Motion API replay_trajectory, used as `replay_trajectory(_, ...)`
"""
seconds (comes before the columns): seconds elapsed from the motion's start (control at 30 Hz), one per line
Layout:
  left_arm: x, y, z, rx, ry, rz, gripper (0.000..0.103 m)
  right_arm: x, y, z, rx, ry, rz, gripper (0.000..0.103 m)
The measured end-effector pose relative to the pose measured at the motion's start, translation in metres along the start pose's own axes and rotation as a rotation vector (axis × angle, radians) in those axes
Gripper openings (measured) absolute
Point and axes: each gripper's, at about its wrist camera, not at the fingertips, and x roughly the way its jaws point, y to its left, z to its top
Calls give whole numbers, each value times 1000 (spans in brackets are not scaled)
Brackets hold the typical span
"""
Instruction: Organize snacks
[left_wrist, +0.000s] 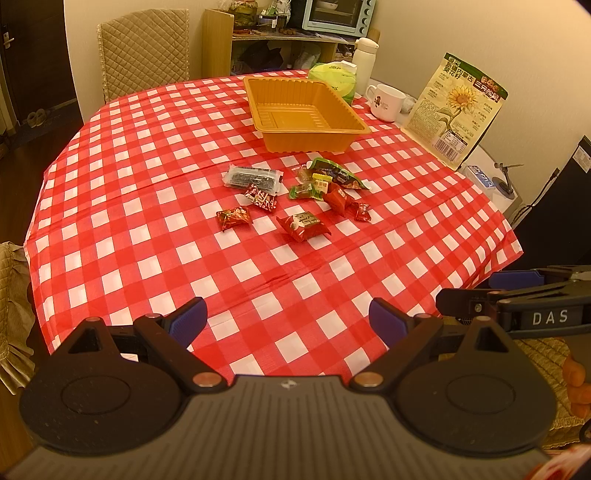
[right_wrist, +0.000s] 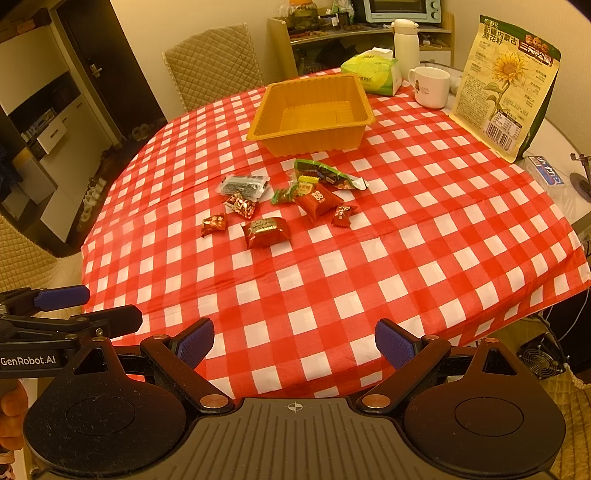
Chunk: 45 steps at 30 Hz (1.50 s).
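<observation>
Left tongs: my left tongs (left_wrist: 288, 321) are spread wide with nothing between them, held above the near edge of the tabletop (left_wrist: 129, 221)
Right tongs: my right tongs (right_wrist: 294, 343) are spread just as wide and pinch nothing, level with the left ones and just beside them
Snacks: a loose cluster of wrapped snacks (left_wrist: 295, 195) lies on the checked cloth near the middle of the tabletop, well ahead of both tongs
Nearest pieces: a red packet (right_wrist: 266, 231) and a small red candy (right_wrist: 214, 224) lie at the front of the cluster
Far pieces: a dark packet (left_wrist: 253, 177) on the left, a green packet (left_wrist: 338, 172) on the right
Tray: an orange tray (left_wrist: 354, 122) stands just behind the snacks with nothing in it
Behind the tray: a tissue pack (right_wrist: 373, 70), a white bottle (right_wrist: 405, 42) and a white mug (right_wrist: 430, 86)
Right side: a sunflower seed bag (right_wrist: 506, 85) stands upright near the tabletop's edge
</observation>
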Motion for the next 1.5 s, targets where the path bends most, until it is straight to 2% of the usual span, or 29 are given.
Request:
replay_trajectory(0.63, 0, 0, 0, -1, 1, -1, 94, 2, 3, -1, 0, 0, 2, 93)
replay_trajectory(0.93, 6, 7, 1, -12, 15, -9, 94, 3, -4, 5, 28, -28, 75, 93)
replay_trajectory(1.13, 12, 12, 5, -1, 2, 33, 94, 5, -10, 11, -32, -92, 33, 93)
replay_trajectory(1.27, 19, 16, 12, -10, -16, 59, 98, 10, -27, 19, -21, -108, 48, 93)
replay_trajectory(1.5, 33, 21, 26, -27, -56, 115, 98, 29, -50, 37, -71, -129, 59, 93)
